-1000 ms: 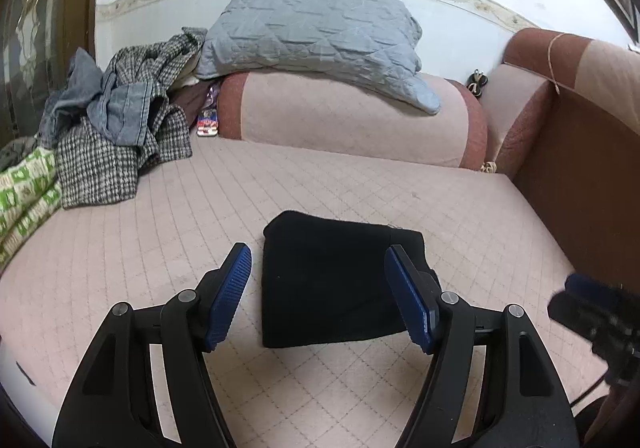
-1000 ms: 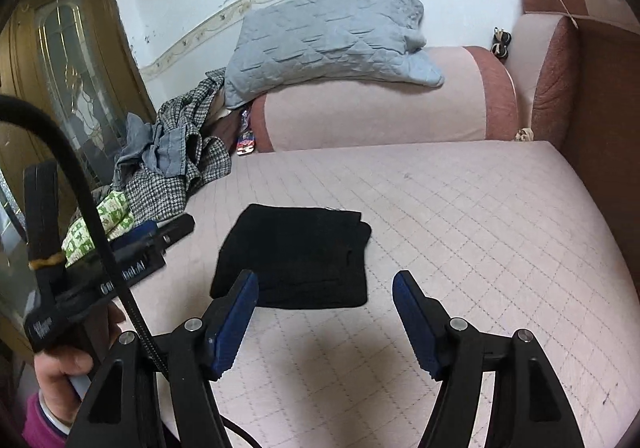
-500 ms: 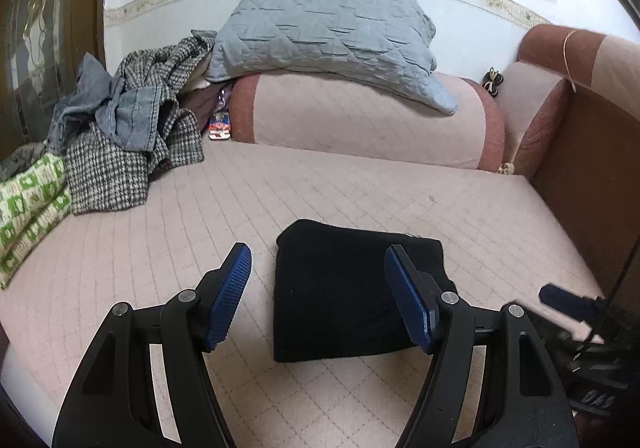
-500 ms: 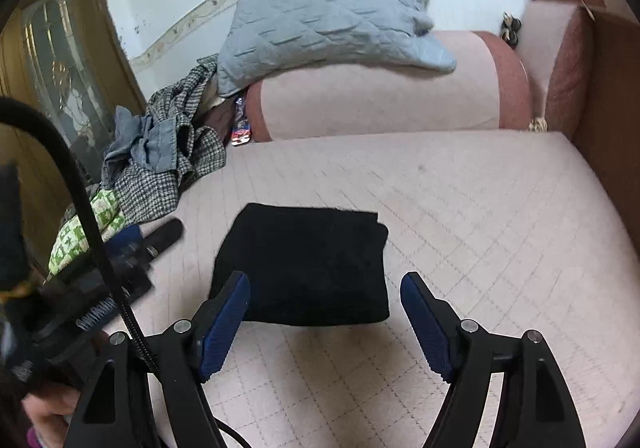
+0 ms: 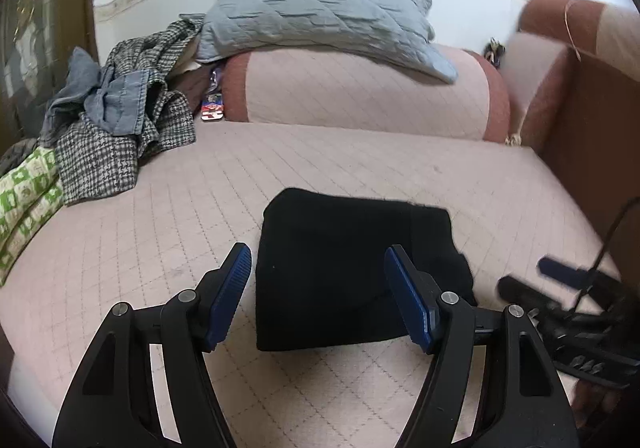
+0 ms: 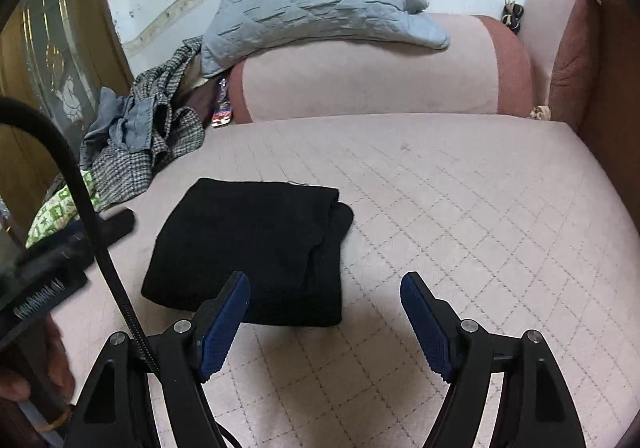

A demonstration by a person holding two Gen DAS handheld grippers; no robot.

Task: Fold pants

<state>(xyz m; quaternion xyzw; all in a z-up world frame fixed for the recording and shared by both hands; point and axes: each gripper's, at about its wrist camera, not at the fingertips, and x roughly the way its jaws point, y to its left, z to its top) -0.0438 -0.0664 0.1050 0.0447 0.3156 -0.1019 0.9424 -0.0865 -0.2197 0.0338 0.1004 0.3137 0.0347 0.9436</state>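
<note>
Black pants (image 5: 352,272) are seen as a compact folded rectangle, lower centre of both views, on the pink quilted sofa seat (image 6: 460,199). Folding is judged essentially complete; at most a final tidy remains. The left gripper (image 5: 318,296) is held wide apart above the bundle, nothing gripped. The right gripper (image 6: 324,316) is likewise spread and empty, its left pad overlapping the bundle's near edge in the frame; contact cannot be told.

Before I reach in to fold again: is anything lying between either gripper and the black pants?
Nothing visible. Only bare quilted cover lies between the open left gripper and the folded black pants, and likewise for the open right gripper.
</note>
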